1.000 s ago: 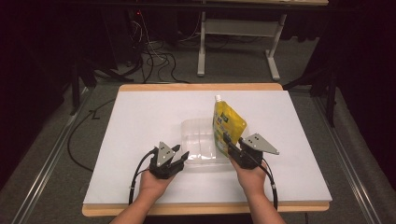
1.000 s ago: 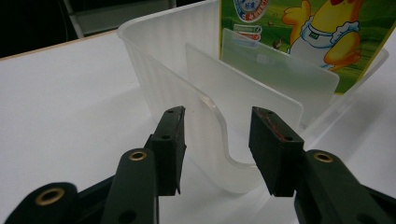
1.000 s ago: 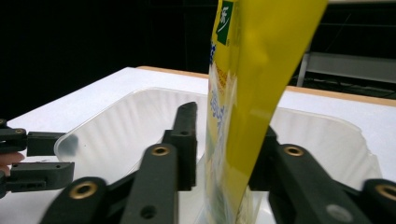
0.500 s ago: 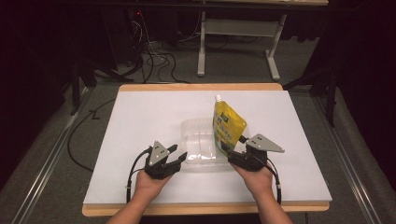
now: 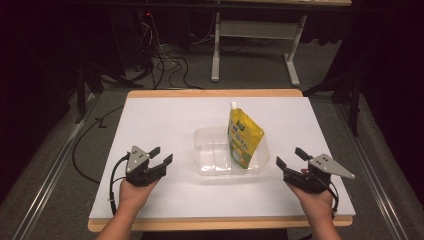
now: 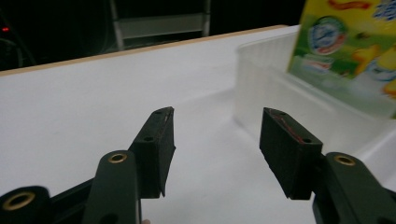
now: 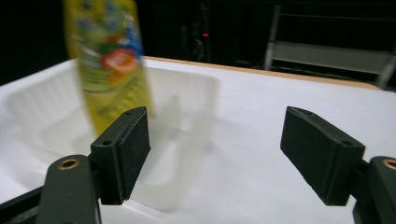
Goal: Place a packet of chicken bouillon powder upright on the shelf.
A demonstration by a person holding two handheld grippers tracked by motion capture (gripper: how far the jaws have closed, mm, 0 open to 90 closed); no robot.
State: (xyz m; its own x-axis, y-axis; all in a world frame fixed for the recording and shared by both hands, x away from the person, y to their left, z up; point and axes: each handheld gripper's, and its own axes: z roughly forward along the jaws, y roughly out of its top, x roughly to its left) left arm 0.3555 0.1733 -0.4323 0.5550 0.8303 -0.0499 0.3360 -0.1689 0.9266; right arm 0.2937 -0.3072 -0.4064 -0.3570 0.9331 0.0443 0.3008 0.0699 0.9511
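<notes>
Whereas both grippers had been at the tray's front corners a second before, the left gripper (image 5: 160, 154) had drawn back to the left and the right gripper (image 5: 291, 157) to the right, each clear of it. Both sets of jaws had just been opening and stood spread, empty. On the counter (image 5: 165, 120), the clear tray (image 5: 212, 150) held a yellow pouch (image 5: 243, 137), leaning upright at its right end.

A white-topped table (image 5: 165, 125) carries a clear plastic tray (image 5: 212, 155).
</notes>
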